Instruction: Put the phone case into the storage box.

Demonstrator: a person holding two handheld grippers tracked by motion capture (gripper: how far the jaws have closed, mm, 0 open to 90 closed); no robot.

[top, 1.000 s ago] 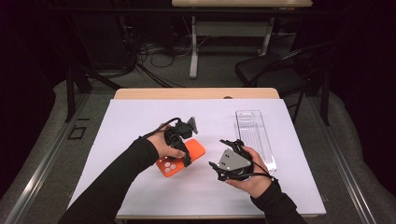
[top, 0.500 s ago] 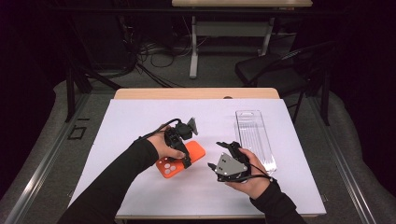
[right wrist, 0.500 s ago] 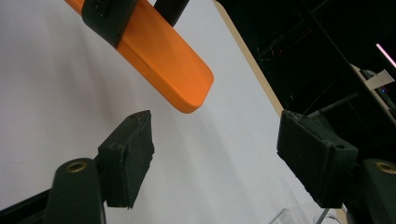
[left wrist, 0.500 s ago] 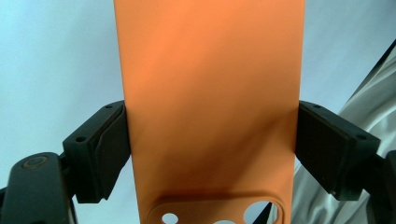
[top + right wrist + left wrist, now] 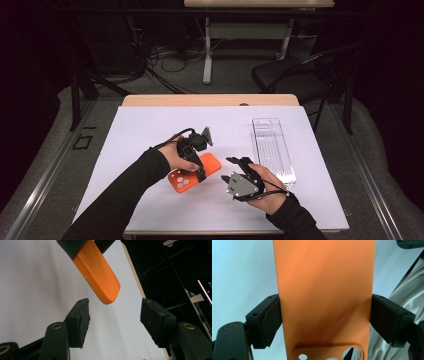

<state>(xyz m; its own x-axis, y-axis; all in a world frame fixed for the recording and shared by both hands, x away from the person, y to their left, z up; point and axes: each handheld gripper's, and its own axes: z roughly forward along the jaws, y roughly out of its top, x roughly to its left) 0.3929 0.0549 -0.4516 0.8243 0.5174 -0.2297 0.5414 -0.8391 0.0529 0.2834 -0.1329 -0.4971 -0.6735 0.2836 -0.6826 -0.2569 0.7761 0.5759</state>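
An orange phone case [image 5: 186, 180] with camera holes is held near the middle of the white table [image 5: 150, 125]. My left gripper [image 5: 199, 169] is shut on it, one pad on each long edge. In the left gripper view the case [image 5: 324, 290] runs up between the pads [image 5: 268, 320] of my left gripper [image 5: 324, 322]. My right gripper [image 5: 229, 170] stands open just to the right of the case. In the right gripper view the case's rounded end [image 5: 100, 275] hangs just beyond the open jaws of my right gripper [image 5: 113, 320], apart from both pads.
A clear plastic tray [image 5: 272, 150] lies lengthwise on the table's right side, close behind my right hand. A black chair [image 5: 295, 75] and desk legs stand on the floor past the far edge.
My right gripper has moved a little to the left, closer to the free end of the orange case. The left gripper and the case have barely moved.
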